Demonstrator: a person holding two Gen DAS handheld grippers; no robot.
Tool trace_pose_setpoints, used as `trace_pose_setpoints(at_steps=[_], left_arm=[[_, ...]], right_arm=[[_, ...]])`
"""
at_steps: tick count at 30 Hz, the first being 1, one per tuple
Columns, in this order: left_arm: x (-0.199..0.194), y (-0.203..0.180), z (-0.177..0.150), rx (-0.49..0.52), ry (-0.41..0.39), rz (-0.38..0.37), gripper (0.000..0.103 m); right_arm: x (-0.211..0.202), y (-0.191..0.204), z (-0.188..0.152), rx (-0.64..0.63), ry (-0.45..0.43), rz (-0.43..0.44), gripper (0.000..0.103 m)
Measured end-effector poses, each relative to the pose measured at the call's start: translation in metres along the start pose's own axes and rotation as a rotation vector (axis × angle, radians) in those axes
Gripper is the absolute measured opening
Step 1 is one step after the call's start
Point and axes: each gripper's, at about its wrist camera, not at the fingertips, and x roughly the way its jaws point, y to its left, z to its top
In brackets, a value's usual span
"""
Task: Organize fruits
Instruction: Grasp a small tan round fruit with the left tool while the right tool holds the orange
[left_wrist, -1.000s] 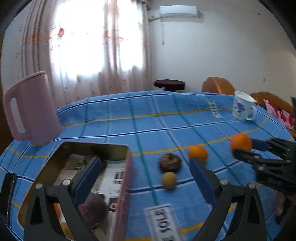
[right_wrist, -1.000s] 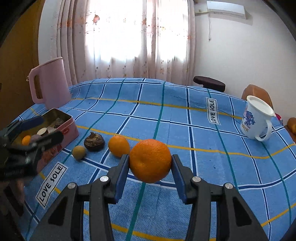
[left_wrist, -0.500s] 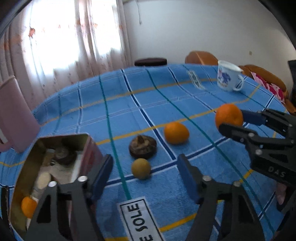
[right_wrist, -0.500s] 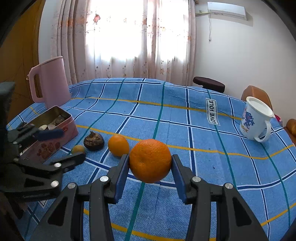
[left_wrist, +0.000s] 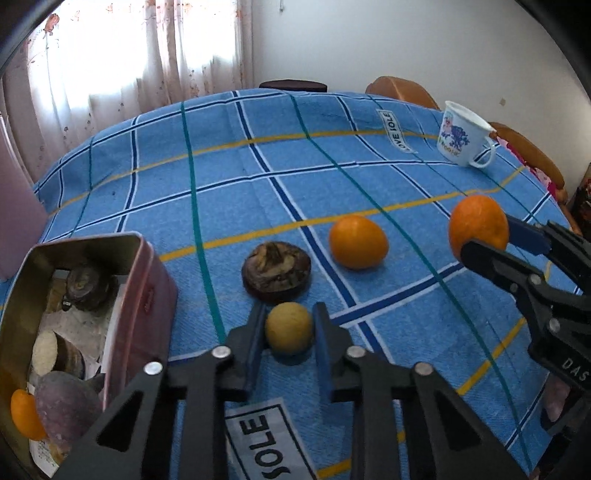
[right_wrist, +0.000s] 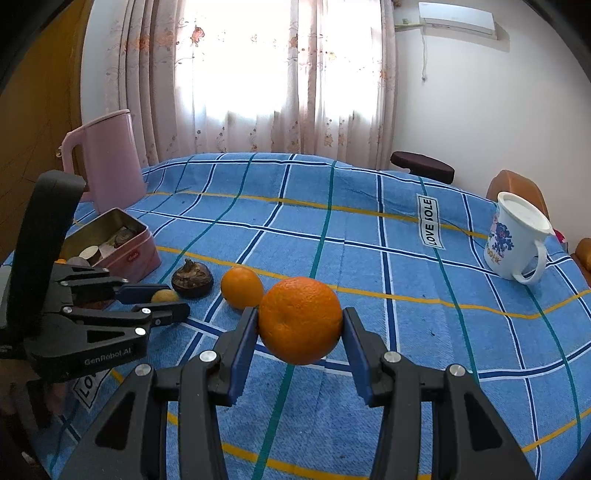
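Observation:
My left gripper is shut on a small yellow-brown round fruit that rests on the blue checked tablecloth; the same left gripper and yellow fruit show at the left of the right wrist view. Just beyond lie a dark brown fruit and a loose orange. My right gripper is shut on a large orange, held above the cloth; this held orange shows at the right of the left wrist view. A pink tin at the left holds several fruits.
A pink jug stands behind the tin. A white mug with a blue picture sits at the far right of the table. Brown chair backs rise beyond the far edge. Curtains hang behind.
My left gripper moved from over the tin to the right and down, and its jaws closed from wide open onto the small yellow fruit. The right gripper kept still with its orange.

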Motion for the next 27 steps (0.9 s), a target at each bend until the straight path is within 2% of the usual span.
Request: trace_pose_setpoints(at_steps=[6,16,27], left_arm=[[-0.011,-0.003,-0.001,0.015,-0.056,-0.005,0.026],[-0.039,-0.009,-0.006,0.013,-0.195,0.013,0.026],[-0.058,-0.012,-0.012,0.003,-0.297,0.037,0.026]], right_arm=[[-0.010,0.001,-0.002,-0.002,-0.043,0.024,0.048],[-0.020,0.004,-0.001,-0.025,-0.101,0.044,0.048],[-0.032,0.007,-0.004,-0.043,-0.166,0.066,0.048]])
